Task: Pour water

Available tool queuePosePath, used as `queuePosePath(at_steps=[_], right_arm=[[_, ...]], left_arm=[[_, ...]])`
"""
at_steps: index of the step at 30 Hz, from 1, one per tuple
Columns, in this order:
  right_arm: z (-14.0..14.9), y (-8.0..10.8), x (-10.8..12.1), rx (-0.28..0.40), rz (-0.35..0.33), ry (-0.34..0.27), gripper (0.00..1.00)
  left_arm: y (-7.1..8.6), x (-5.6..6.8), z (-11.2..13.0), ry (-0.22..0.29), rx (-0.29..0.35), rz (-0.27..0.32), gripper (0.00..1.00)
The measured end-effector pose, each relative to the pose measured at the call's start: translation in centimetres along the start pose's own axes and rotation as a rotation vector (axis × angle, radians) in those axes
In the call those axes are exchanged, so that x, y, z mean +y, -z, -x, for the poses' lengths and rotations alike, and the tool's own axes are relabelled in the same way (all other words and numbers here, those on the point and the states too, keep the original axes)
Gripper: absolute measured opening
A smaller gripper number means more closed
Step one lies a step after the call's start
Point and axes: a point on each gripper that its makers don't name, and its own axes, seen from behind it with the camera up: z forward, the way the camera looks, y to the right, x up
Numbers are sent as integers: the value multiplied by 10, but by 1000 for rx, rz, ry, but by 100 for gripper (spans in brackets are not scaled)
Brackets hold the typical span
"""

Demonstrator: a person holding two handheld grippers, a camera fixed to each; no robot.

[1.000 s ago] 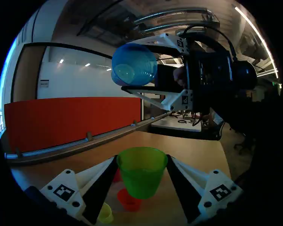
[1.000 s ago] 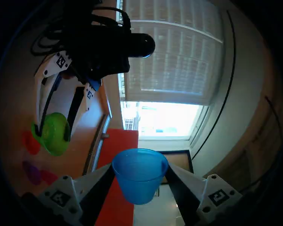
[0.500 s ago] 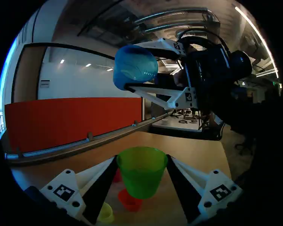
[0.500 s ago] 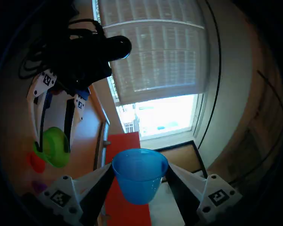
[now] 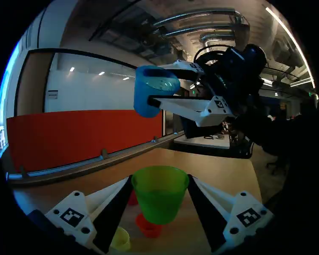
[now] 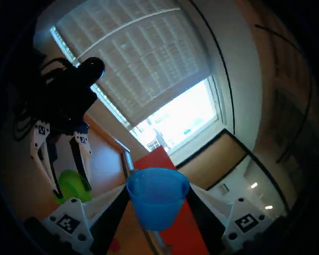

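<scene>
In the left gripper view my left gripper [image 5: 159, 199] is shut on a green cup [image 5: 160, 193], held upright above the wooden table [image 5: 219, 170]. Higher up and farther off, my right gripper [image 5: 153, 91] holds a blue cup [image 5: 152, 90], which is close to upright with its rim upward. In the right gripper view the blue cup [image 6: 158, 196] sits between the white fingers of my right gripper [image 6: 158, 199]. The left gripper [image 6: 68, 185] with the green cup [image 6: 72, 191] is at the left of that view, over the table.
Small cups stand on the table under the green cup: a red one [image 5: 147, 224] and a yellow one [image 5: 120, 240]. A red wall panel [image 5: 83, 136] and a rail [image 5: 104, 157] border the table's far side. A bright window with blinds [image 6: 159, 89] lies beyond.
The right gripper has rolled the blue cup from lying on its side, mouth toward the left camera, back to nearly upright. The left gripper and green cup have stayed still.
</scene>
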Motion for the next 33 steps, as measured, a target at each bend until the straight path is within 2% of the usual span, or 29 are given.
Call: queuePosePath(at_steps=[14,17,26,33], right_arm=[[7,13,-6,22,-23,-551,90],[8,16,-4,30,-24,-634,90],[25,25,-15,-19,-52,-728,90],[43,35,-27,-66,-81,-756,90]], left_arm=[[3,-4,-5,-8,-5,-18,89],[4,-5,-5,-11,-10,-25,89],[5,-8,-3,-25,-35,-35,89],[6,-10,9,-34,-79,-34,89]])
